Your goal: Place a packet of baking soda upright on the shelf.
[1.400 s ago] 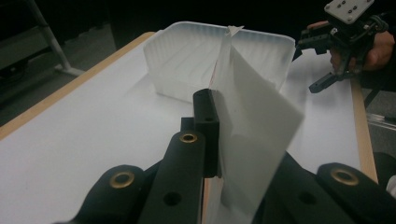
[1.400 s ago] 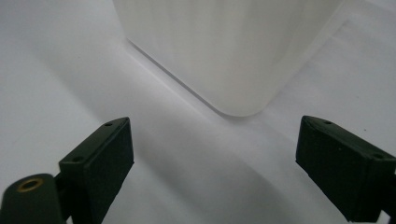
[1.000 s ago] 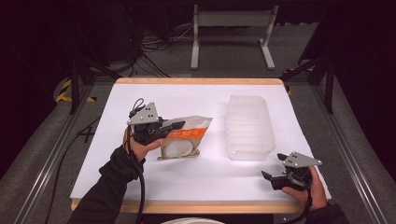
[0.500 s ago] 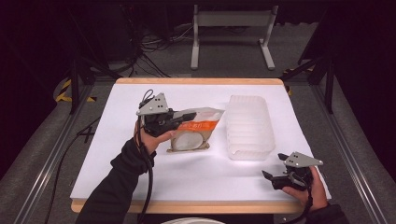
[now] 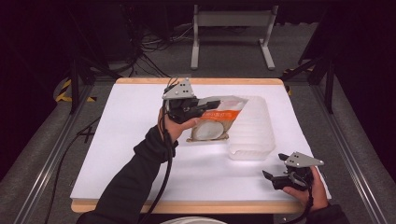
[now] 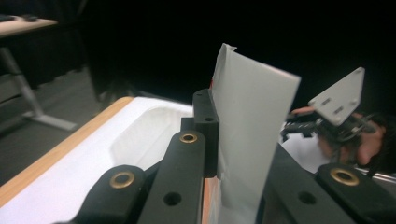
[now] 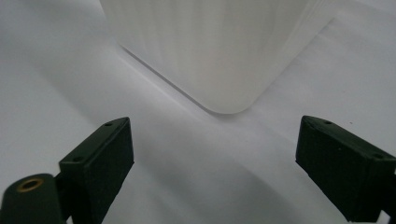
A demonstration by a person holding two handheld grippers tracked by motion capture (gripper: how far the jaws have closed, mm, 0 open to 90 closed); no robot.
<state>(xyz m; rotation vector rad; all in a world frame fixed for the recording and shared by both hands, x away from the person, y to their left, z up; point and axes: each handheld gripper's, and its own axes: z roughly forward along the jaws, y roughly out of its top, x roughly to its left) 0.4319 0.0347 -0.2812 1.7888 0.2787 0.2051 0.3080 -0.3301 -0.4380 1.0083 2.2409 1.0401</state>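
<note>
An orange and white pouch (image 5: 215, 122) hangs off the table, its right end over the near left part of a clear ribbed plastic tray (image 5: 258, 135). My left gripper (image 5: 204, 110) is shut on the pouch's upper left edge. In the left gripper view the pale pouch edge (image 6: 247, 140) stands upright, pinched between the black jaws of the left gripper (image 6: 232, 154), with the tray (image 6: 149, 130) behind. My right gripper (image 5: 274, 167) rests near the front right of the table, open and holding nothing. The right gripper (image 7: 215, 163) faces a rounded corner of the tray (image 7: 210, 46).
A white sheet (image 5: 116, 140) covers the wooden table, with bare room at the left and front. The other hand with its gripper (image 6: 341, 119) shows far off in the left gripper view. Metal rails, cables and a stand surround the table on the dark floor.
The left gripper has carried the pouch up and to the right, from the table's middle to the tray's left side. The right gripper has stayed put.
</note>
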